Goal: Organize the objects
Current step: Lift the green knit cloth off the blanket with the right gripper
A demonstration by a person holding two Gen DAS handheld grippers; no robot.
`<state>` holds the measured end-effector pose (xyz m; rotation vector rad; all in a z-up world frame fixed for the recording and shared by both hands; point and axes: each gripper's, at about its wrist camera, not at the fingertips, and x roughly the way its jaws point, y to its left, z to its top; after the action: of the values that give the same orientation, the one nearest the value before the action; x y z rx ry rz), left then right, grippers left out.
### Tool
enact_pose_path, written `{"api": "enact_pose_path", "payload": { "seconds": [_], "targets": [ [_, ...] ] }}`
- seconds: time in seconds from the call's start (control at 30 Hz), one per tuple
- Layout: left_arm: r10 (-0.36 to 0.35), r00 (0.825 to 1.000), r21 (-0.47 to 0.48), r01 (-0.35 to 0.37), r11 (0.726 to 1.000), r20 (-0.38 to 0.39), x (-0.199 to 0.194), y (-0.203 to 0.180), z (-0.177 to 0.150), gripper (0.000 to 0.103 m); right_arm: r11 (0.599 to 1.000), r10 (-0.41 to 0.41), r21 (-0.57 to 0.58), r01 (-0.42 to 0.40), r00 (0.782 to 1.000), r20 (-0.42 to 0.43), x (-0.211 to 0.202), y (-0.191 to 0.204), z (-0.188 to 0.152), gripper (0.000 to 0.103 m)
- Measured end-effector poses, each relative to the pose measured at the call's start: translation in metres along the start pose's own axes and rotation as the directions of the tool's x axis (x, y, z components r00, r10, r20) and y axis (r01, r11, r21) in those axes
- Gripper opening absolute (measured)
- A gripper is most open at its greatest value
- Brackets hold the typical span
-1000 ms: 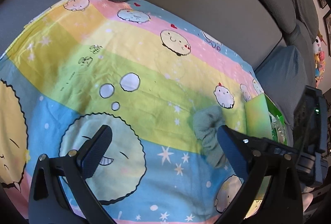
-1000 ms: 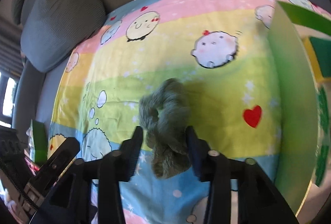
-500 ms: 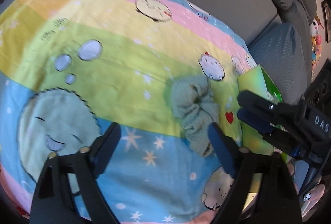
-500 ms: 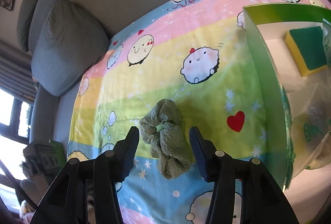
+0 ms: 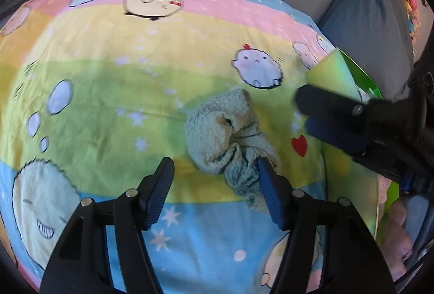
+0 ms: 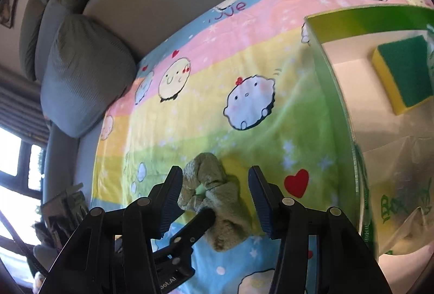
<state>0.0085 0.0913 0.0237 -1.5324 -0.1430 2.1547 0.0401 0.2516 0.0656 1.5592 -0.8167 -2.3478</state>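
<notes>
Lying crumpled on the rainbow cartoon blanket (image 5: pixel 114 93) that covers the sofa seat, the green fuzzy cloth (image 5: pixel 227 131) sits just left of a green-walled box (image 6: pixel 333 114), near a red heart print. Inside that box a yellow-and-green sponge (image 6: pixel 401 76) and a clear plastic bag (image 6: pixel 401 185) already rest, so the cloth looks like the next thing due to go in.

The left gripper (image 5: pixel 214 185) has just been closing; its jaws stand half spread, one finger (image 5: pixel 268 185) against the cloth's near edge, the other clear of it on bare blanket, so nothing is pinched yet. The right gripper (image 6: pixel 214 193) hangs above the same cloth, jaws partly apart, gripping nothing.

The step in hand seems to be the left grasp. Next, it likely needs to shift toward the cloth's bulk so both fingers straddle it, then squeeze and lift.
</notes>
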Motion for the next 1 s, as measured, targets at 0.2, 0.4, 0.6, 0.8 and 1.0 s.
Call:
{"api": "enact_pose_path", "payload": {
  "seconds": [0.2,0.4,0.6,0.8,1.0],
  "targets": [
    [-0.020,0.999,0.007,0.020,1.000,0.030,-0.002,-0.003,0.012,0.062,1.000,0.007,-0.003,-0.007,1.000,0.000,0.006,0.005,0.005,0.053],
    [-0.035,0.999,-0.013,0.035,0.999,0.018,0.000,0.001,0.011,0.062,1.000,0.001,-0.003,-0.001,1.000,-0.014,0.011,0.003,0.004,0.053],
    [-0.043,0.999,-0.021,0.043,0.999,0.003,0.000,0.002,0.006,0.055,1.000,0.010,0.011,-0.009,0.996,-0.083,0.030,0.002,0.000,0.053],
    [-0.056,0.998,-0.028,0.056,0.998,-0.004,0.002,0.004,0.010,0.055,1.000,0.008,0.007,-0.007,0.994,-0.113,0.037,0.003,-0.003,0.053],
    [-0.066,0.998,-0.023,0.066,0.998,-0.003,0.005,0.005,0.012,0.050,1.000,0.015,0.028,-0.011,0.990,-0.143,0.046,0.000,-0.002,0.053]
  ]
}}
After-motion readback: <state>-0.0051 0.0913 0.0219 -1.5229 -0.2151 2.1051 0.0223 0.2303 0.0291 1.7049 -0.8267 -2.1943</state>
